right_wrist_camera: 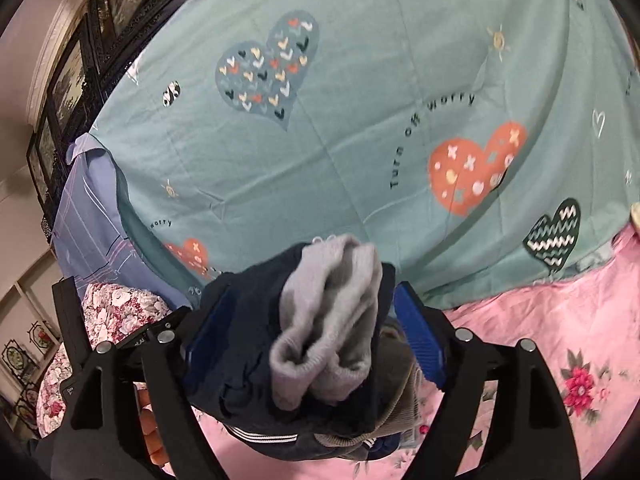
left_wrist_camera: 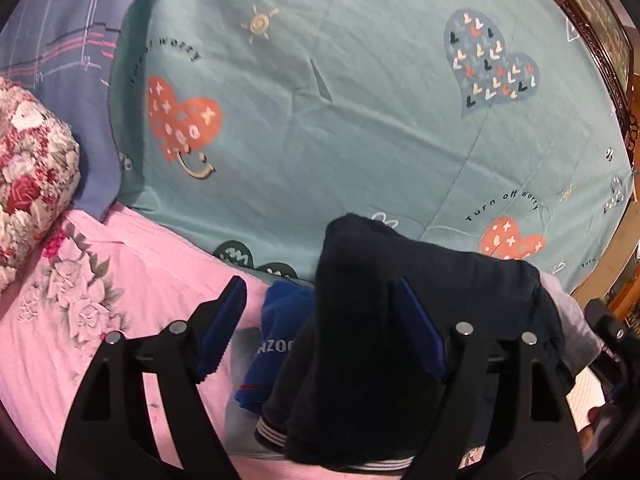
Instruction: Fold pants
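The pants are dark navy with a grey fleece lining and a striped waistband. In the left wrist view they (left_wrist_camera: 420, 320) hang bunched over the right finger (left_wrist_camera: 420, 336), lifted above the bed. My left gripper (left_wrist_camera: 320, 332) is wide open, the cloth draped over one finger only. In the right wrist view the pants (right_wrist_camera: 320, 344) are bunched between the blue pads, grey lining (right_wrist_camera: 332, 320) turned outward. My right gripper (right_wrist_camera: 316, 340) holds that bundle between its jaws, raised above the bed.
A teal quilt (left_wrist_camera: 340, 100) with heart prints covers most of the bed. A pink floral sheet (left_wrist_camera: 80, 320) lies at the near edge, with a blue garment (left_wrist_camera: 276, 340) on it. A floral pillow (left_wrist_camera: 32, 168) is at the left. A dark carved headboard (right_wrist_camera: 80, 60) stands behind.
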